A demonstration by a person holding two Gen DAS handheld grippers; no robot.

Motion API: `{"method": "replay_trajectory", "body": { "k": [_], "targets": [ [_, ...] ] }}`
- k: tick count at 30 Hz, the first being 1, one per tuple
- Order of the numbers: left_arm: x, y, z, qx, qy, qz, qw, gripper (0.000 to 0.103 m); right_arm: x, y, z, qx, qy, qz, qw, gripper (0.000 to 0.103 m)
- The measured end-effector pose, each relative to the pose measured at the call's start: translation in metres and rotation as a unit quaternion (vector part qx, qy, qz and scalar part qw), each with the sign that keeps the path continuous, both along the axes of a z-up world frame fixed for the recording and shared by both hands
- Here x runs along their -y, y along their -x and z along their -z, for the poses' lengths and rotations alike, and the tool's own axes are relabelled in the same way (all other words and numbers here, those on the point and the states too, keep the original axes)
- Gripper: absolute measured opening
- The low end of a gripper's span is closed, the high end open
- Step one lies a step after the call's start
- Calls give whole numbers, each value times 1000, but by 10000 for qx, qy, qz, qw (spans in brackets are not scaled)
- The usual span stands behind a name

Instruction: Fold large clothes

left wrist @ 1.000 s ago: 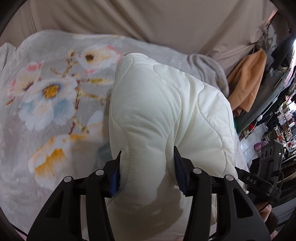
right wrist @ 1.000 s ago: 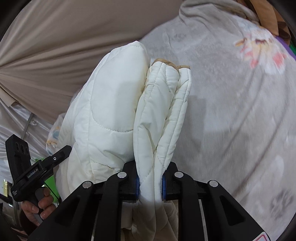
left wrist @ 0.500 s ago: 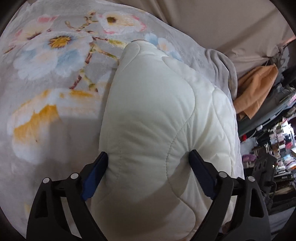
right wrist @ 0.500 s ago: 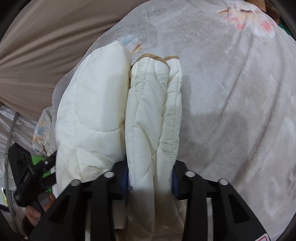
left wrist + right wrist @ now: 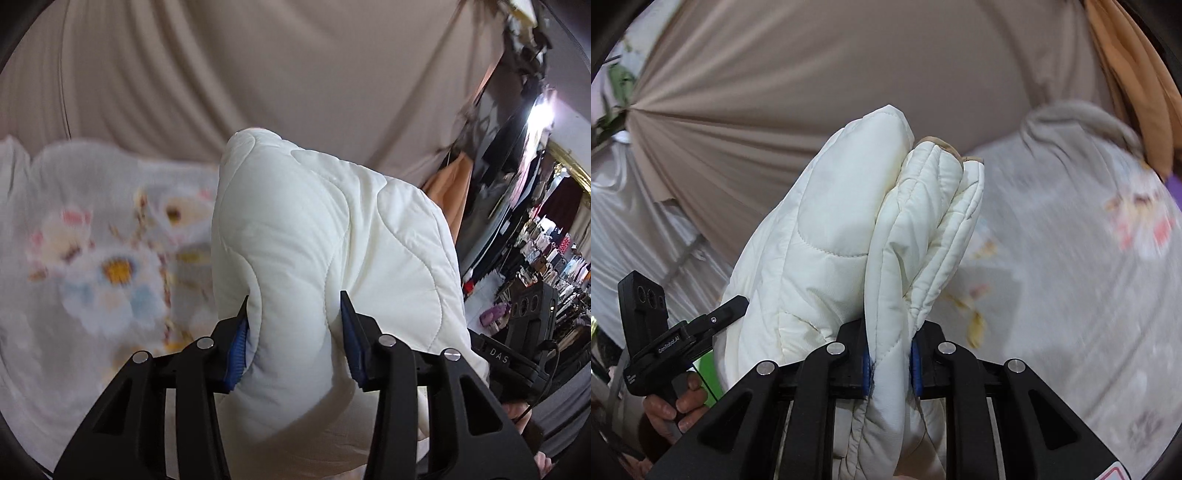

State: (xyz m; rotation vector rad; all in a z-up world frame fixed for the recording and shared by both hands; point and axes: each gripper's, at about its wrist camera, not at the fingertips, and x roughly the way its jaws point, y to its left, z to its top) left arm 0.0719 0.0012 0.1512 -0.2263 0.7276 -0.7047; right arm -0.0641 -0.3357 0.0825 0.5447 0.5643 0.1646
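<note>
Item: white quilted jacket (image 5: 325, 236), folded into a thick bundle, held up in frame centre above the floral fleece blanket (image 5: 92, 236), which lies lower left in the left view and right in the right view.

Left gripper (image 5: 295, 325): blue pads pinch a wide fold.

Right gripper (image 5: 888, 363): jaws clamp narrow stacked layers with tan trim on top.

Long axis: runs forward from both sets of fingers, away from the cameras. Neither hand is evidently nearer.

Writing: "DAS" at right of the left view; "GenRoboAI", partly legible, at lower left of the right view.
</note>
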Motion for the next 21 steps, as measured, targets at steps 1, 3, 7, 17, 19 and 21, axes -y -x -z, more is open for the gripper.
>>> {"method": "replay_trajectory", "body": {
  "k": [1,3,7,17,19,21],
  "targets": [
    [-9,-3,-12,168,16,-56,9998,42,-8,-7,-9,164,25,-78,9998,17],
    [-30,-10,-28,467,26,-198,9987,42,-24,-25,-21,352,59,-243,9991,17],
    [-63,-44,-18,570,-272,-476,9969,48,-55,-86,-1,212,29,-511,9985,27],
    [-121,-112,147,-695,-1118,-1082,9854,64,-74,-112,125,-1277,18,312,9913,38],
    [-127,-101,142,-772,-1028,-1140,9851,66,-86,-97,118,-1169,55,168,9930,39],
    [-123,-91,144,-852,-1051,-1109,9846,67,-107,-94,114,-1188,196,-109,9927,39]
  ]
}}
